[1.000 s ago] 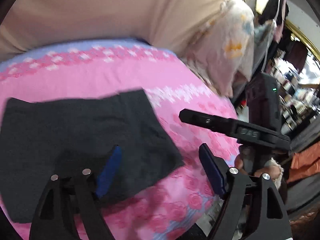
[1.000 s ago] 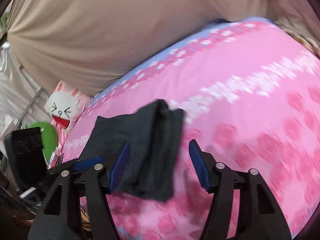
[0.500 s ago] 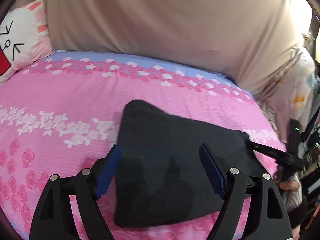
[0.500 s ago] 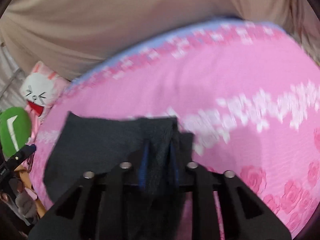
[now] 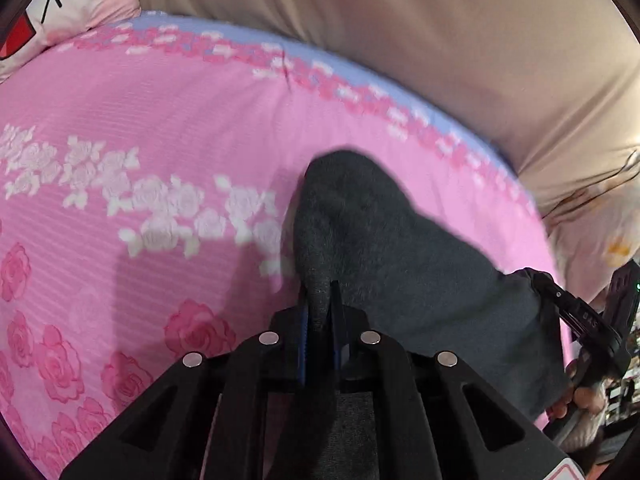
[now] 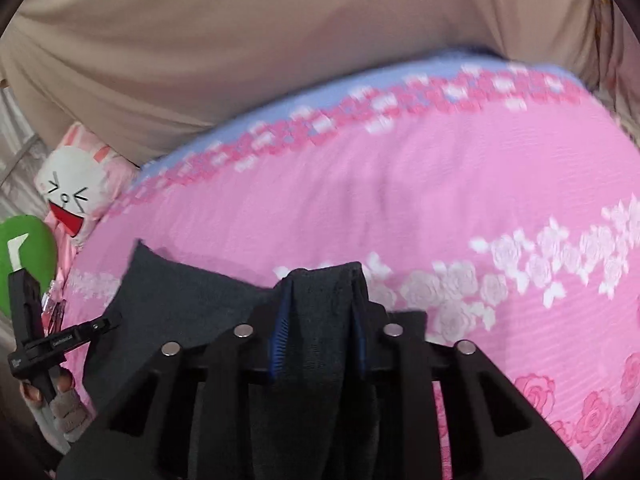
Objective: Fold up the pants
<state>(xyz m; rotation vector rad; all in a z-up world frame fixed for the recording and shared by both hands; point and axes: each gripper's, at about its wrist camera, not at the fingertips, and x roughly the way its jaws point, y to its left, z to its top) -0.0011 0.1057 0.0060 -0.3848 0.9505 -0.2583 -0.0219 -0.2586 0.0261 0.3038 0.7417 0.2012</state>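
- Pants [image 5: 384,248]: dark grey, partly folded, lying on the pink rose-print bedsheet [image 5: 160,128] toward the near edge of the bed; I see them between both tools in each wrist view.
- My left gripper [image 5: 320,312] is clamped tight on a pinch of the pants' cloth, the blue pads nearly meeting with a thin ridge of fabric squeezed between them.
- From the left wrist view the fabric rises in a hump ahead of the jaws and spreads out to the right, where the other tool [image 5: 576,320] grips its far corner.
- My right gripper [image 6: 320,320] is closing on a thicker bunch of the pants [image 6: 192,300]; the fingers [image 6: 280,320] press on the fold from both sides and the cloth fills the gap.
- In the right wrist view the left tool [image 6: 60,340] shows at the left edge, with fingers of the person's hand [image 6: 44,392] around its handle.
- A rabbit-face pillow [image 6: 76,192] sits at the bed's far left corner, a beige curtain [image 6: 280,40] behind the bed, and a green object [image 6: 24,252] beside the pillow.
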